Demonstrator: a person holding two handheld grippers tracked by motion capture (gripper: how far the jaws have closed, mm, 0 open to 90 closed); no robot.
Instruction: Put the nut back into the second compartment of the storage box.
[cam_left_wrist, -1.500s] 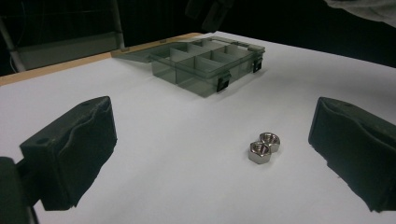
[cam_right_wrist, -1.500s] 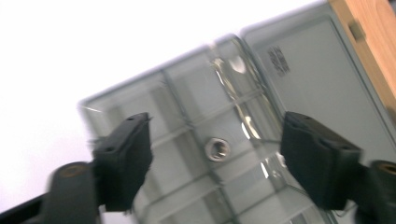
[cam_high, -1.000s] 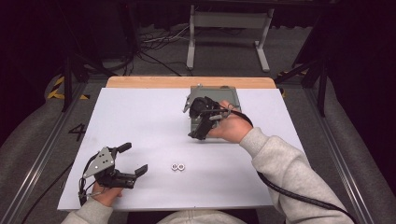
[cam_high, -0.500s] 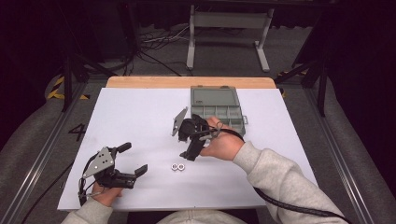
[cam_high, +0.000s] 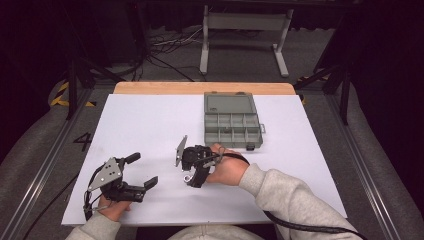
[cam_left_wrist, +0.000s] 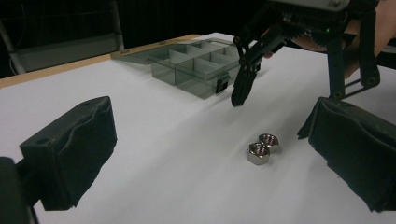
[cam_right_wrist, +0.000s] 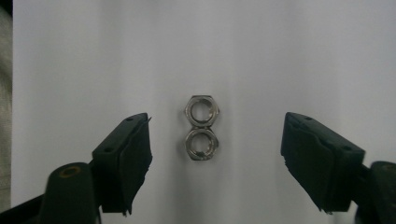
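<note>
1. High view. White bench (cam_high: 150, 125) with a wooden strip along its far edge; dark room beyond, with cables (cam_high: 165, 47) on the floor and a grey metal stand (cam_high: 245, 30). A grey compartment box (cam_high: 232, 122), lid open, sits toward the far right of the bench. Left claw (cam_high: 141, 171) rests near the front left corner, spread. Right claw (cam_high: 192, 172) hangs mid-bench, pointed down; the nuts beneath it are mostly hidden by it.

2. Left gripper view. Own jaws spread wide, nothing between the pads. Two steel hex nuts (cam_left_wrist: 262, 148) lie touching on the white sheet, between the jaws and nearer the right-hand one. The right claw (cam_left_wrist: 280, 100) hangs just above and behind them, spread. The compartment box (cam_left_wrist: 196, 67) stands farther back, well apart.

3. Right gripper view. Own jaws spread, looking straight down; the two nuts (cam_right_wrist: 201, 134) lie centred between them, side against side, touching neither pad.
</note>
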